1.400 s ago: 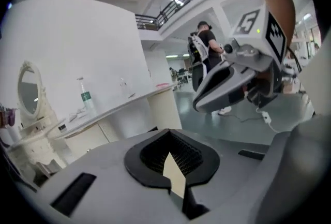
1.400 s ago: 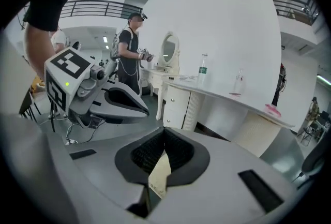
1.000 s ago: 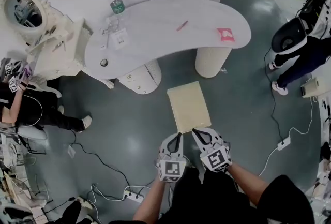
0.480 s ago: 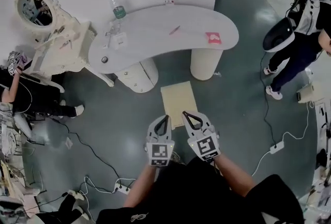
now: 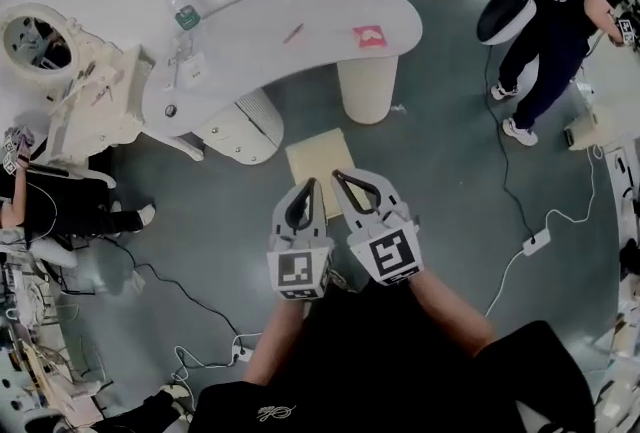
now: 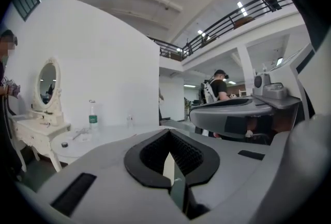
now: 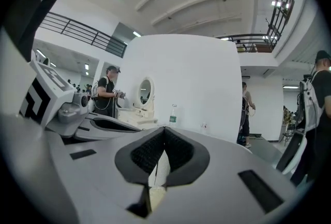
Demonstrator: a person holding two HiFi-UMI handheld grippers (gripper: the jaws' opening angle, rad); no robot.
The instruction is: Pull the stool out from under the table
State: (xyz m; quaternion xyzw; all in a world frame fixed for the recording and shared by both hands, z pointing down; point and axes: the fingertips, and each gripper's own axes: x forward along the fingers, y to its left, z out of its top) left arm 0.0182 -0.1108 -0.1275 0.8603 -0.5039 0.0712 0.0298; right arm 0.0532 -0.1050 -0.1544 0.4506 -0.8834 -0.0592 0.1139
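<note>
Head view: the cream stool (image 5: 318, 153) stood on the floor (image 5: 200, 221) in front of the table's two legs and, as far as I could judge, clear of the tabletop (image 5: 300, 26). The left gripper (image 5: 306, 189) and right gripper (image 5: 343, 180) hung side by side above its near edge, fingers (image 7: 93, 166) closed on nothing. The pull looked finished. Any further pull would call for lowering, opening, and gripping the seat edge.

The person wears a black top (image 5: 400, 361) with a small white logo (image 5: 270, 413). The left claw (image 5: 310, 184) and right claw (image 5: 338, 176) are pale grey with black pads and checkered marker cubes (image 5: 301, 271).
</note>
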